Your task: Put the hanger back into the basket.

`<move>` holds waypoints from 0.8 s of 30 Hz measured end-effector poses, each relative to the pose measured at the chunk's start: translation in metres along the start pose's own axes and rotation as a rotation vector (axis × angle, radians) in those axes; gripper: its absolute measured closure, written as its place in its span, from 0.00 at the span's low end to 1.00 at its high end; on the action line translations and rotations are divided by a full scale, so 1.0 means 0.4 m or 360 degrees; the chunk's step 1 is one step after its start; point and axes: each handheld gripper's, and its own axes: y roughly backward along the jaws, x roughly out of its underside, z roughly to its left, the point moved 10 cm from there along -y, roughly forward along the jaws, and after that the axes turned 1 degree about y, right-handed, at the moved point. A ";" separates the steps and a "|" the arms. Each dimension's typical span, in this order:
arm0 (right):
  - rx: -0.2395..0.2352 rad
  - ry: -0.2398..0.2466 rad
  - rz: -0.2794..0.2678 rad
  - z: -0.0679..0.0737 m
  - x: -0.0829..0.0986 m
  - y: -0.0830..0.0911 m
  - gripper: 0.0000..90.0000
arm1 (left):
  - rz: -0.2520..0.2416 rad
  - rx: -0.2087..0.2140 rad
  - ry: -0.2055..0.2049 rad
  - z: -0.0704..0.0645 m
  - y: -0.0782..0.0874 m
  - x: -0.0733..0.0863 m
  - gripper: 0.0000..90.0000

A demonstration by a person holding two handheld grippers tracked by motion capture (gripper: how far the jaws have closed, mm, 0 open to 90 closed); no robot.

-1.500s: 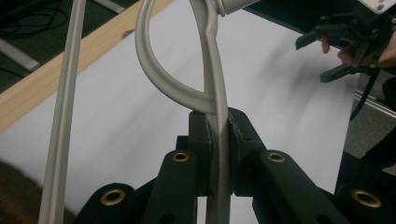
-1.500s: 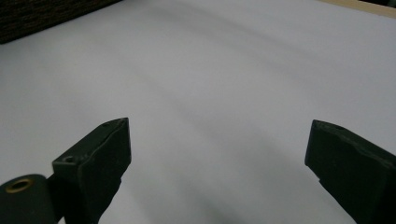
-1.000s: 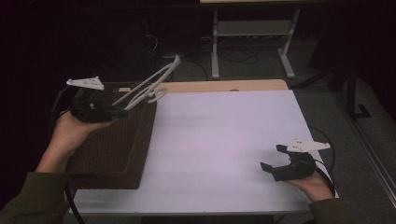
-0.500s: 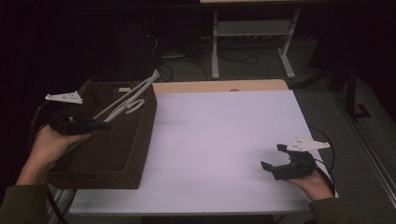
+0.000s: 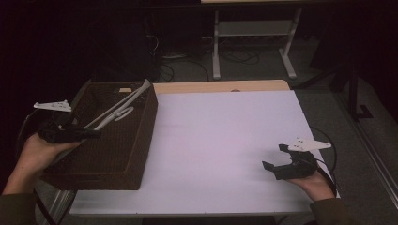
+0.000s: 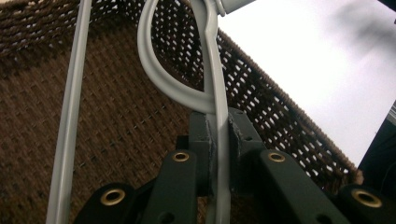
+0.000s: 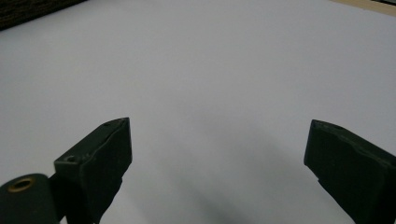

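Two grippers: left gripper [image 6: 217, 163] clamps white hanger [image 6: 212, 84] over basket [image 5: 136, 140]; right gripper [image 7: 219, 158] jaws apart.

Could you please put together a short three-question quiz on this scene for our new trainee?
1. True or false: the right gripper is clamped on something.
2. What does the left gripper hold? A) a white hanger B) a cloth C) a cup
3. Fill in: the white hanger lies over the brown woven ____ at the left of the table.

Key:
1. False; its jaws stand wide apart over the bare white table top.
2. A; the jaws are closed on a thin bar of the hanger.
3. Basket.
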 end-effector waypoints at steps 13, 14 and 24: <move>0.0006 -0.0006 0.0000 -0.001 -0.001 0.002 0.08 | 0.0053 0.0043 0.0032 0.021 -0.023 0.031 0.91; 0.0004 -0.0011 0.0001 -0.001 -0.002 0.001 0.08 | 0.0075 0.0047 0.0037 0.021 -0.026 0.038 0.91; 0.0006 0.0006 -0.0005 0.000 -0.005 -0.001 0.08 | 0.0097 0.0001 0.0030 0.045 -0.055 0.068 0.79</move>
